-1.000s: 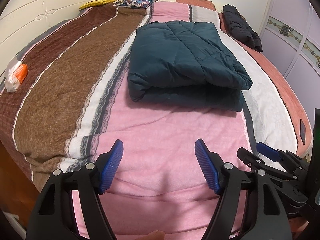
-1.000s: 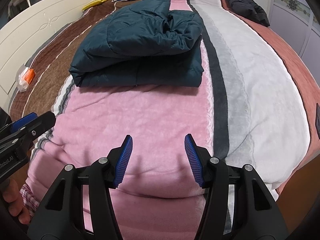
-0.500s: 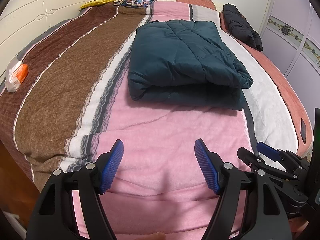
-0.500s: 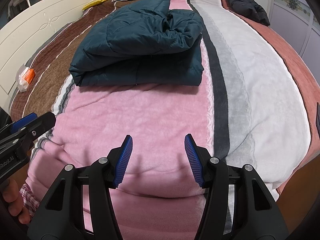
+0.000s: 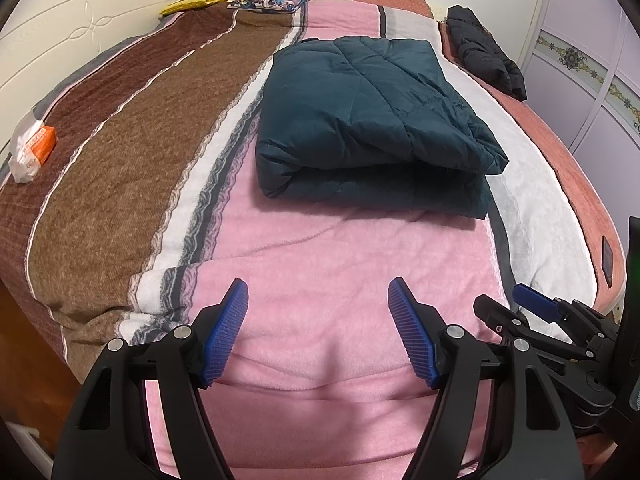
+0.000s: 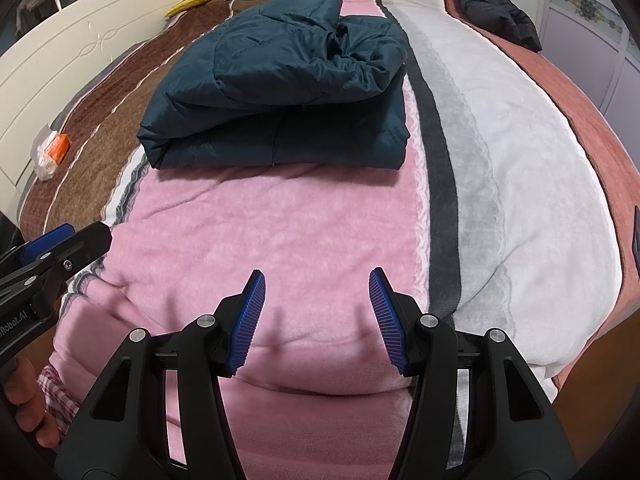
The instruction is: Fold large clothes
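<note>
The pink band of the striped fleece blanket [image 5: 340,264] lies bare in front of both grippers. Farther up the bed, the folded dark teal quilted jacket [image 5: 360,120] blocks the middle. A black padded garment [image 5: 484,52] occupies the far right edge.

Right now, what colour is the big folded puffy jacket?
Dark teal puffy jacket, clearest in the left wrist view.

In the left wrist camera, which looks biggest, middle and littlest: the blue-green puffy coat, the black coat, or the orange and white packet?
1. Blue-green puffy coat, folded mid-bed: clearly biggest.
2. Black coat, near the far right edge.
3. Orange and white packet, at the left edge: littlest.

The black coat lies farther away, so it may really be larger than it looks.
</note>
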